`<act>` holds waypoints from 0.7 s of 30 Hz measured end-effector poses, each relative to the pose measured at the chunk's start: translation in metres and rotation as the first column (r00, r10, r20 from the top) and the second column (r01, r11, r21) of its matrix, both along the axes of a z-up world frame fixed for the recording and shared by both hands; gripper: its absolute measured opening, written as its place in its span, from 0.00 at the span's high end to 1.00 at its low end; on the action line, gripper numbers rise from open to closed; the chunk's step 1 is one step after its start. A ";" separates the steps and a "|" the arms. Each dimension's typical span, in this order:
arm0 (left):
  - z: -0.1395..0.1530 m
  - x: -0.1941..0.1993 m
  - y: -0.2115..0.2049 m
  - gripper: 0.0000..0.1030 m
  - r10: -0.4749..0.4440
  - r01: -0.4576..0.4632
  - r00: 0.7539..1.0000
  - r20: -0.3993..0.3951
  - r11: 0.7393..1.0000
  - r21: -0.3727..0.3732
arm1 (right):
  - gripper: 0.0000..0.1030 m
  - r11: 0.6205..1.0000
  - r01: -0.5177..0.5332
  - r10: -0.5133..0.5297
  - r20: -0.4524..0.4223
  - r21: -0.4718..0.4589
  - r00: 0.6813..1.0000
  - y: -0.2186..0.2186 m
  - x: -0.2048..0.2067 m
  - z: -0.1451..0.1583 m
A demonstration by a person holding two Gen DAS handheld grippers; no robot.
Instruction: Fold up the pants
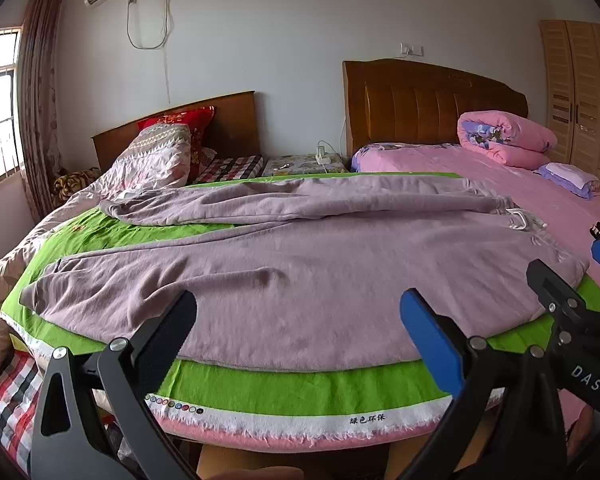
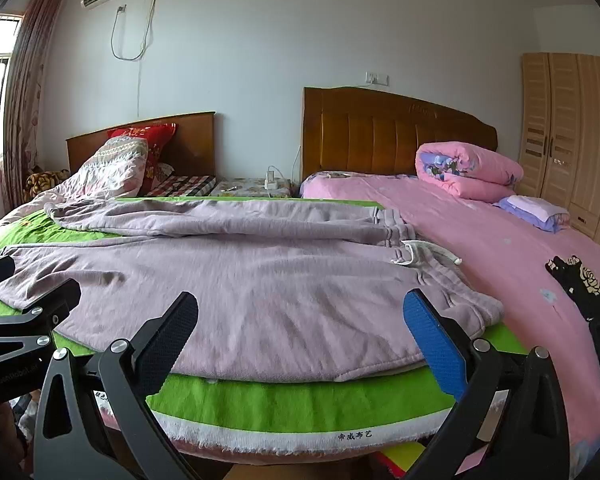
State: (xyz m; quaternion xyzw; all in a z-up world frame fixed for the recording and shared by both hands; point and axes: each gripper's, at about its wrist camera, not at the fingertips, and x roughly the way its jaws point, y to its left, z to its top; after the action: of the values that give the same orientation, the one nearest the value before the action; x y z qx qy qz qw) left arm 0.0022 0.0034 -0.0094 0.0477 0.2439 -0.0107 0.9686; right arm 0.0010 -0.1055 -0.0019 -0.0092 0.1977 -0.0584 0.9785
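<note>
Item 1: pants (image 1: 284, 280), lilac sweatpants, spread flat across the green cloth (image 1: 300, 388) that covers the near end of the bed. I see the waistband with its white drawstring (image 1: 520, 218) toward the right, the 2 legs running off to the left, the far leg rumpled.

Item 2: left gripper (image 1: 300, 328), jaws spread wide, nothing between them. I have it at the near edge of the pants, roughly mid-length, the fabric lying just ahead of and between the fingers.

Item 3: right gripper (image 2: 300, 332), jaws likewise spread wide and empty. It sits near the waistband end; its blue finger (image 2: 434, 344) is close to the near waist corner. I cannot tell whether either tip touches the fabric.

Item 4: pink sheet (image 2: 500, 248), to the right of the pants, with a rolled pink quilt (image 2: 468, 174) at the headboard.
</note>
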 end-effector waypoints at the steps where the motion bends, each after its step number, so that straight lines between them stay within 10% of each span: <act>1: 0.000 0.000 0.000 0.01 0.000 0.000 1.000 0.000 1.000 0.000 | 0.04 1.000 0.000 0.000 0.000 0.000 1.000 0.000 -0.001 -0.001; 21: -0.005 -0.002 0.002 0.01 0.001 -0.001 1.000 -0.006 1.000 -0.002 | 0.04 1.000 -0.002 0.003 -0.020 0.008 1.000 -0.002 0.002 -0.004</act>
State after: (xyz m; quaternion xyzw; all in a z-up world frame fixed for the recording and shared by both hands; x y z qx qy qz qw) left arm 0.0002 0.0055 -0.0144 0.0466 0.2471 -0.0105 0.9678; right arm 0.0028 -0.1073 -0.0061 -0.0061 0.2077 -0.0563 0.9765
